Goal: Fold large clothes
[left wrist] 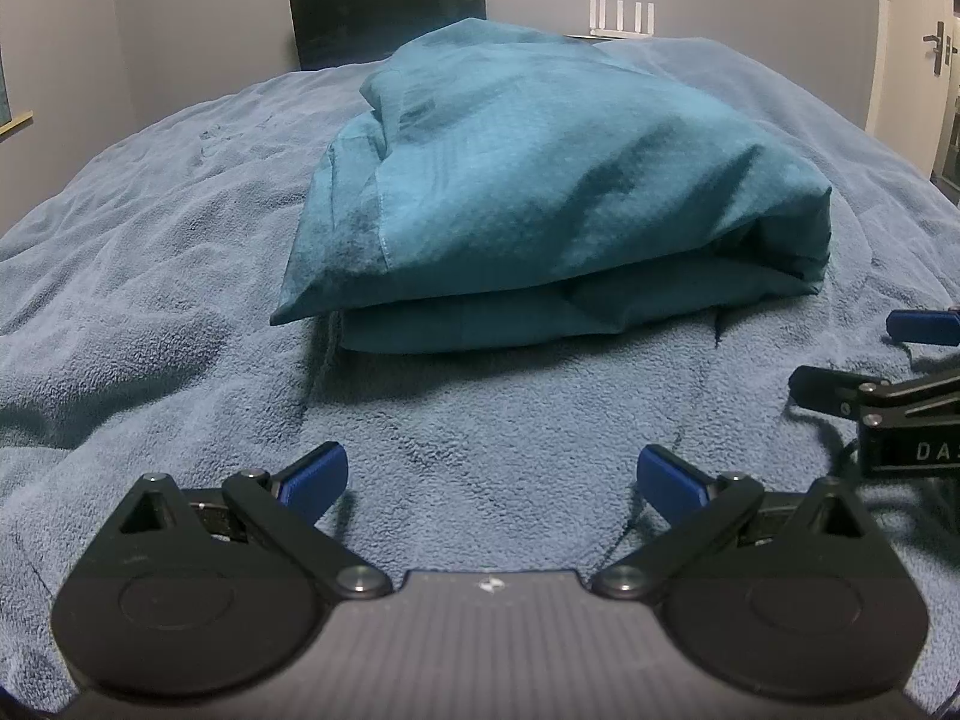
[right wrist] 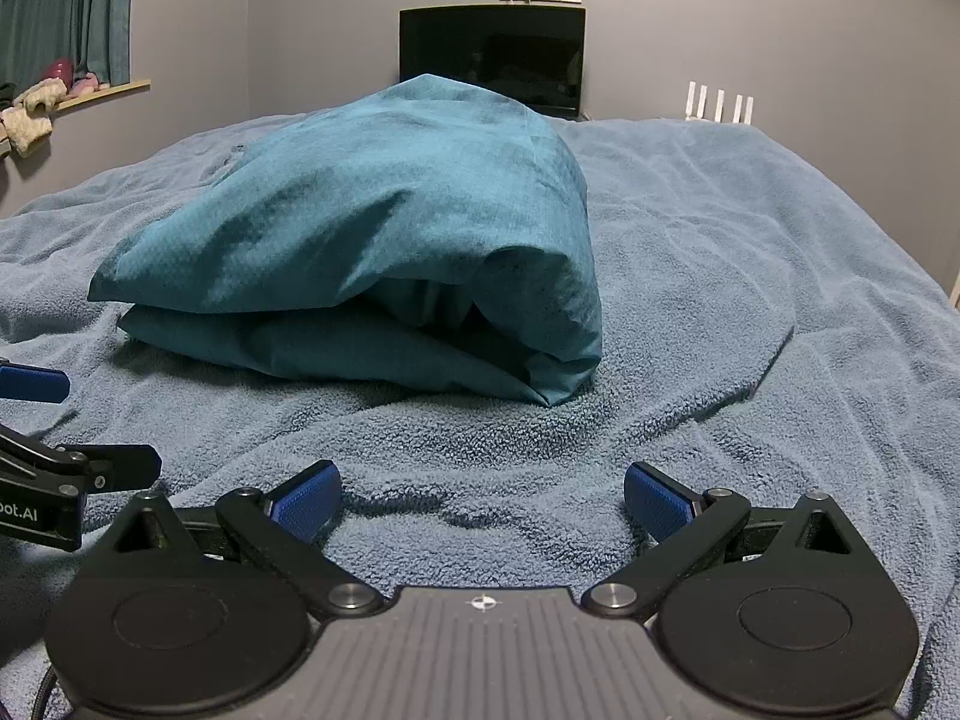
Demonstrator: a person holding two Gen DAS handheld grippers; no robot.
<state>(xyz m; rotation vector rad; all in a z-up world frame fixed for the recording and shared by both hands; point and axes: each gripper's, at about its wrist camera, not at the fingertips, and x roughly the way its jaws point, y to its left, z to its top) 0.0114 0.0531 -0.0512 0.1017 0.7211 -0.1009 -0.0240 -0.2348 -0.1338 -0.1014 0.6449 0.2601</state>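
A teal garment (left wrist: 540,192) lies folded into a thick bundle on a light blue fleece blanket (left wrist: 150,300); it also shows in the right wrist view (right wrist: 372,240). My left gripper (left wrist: 492,480) is open and empty, resting low over the blanket in front of the bundle and apart from it. My right gripper (right wrist: 483,498) is open and empty, also in front of the bundle and apart from it. The right gripper shows at the right edge of the left wrist view (left wrist: 900,372), and the left gripper shows at the left edge of the right wrist view (right wrist: 54,426).
The blanket (right wrist: 750,276) covers a bed. A dark monitor (right wrist: 492,57) stands against the grey back wall, with a white router (right wrist: 720,101) to its right. A window sill (right wrist: 102,90) with small items is at the left. A door (left wrist: 936,48) is at the far right.
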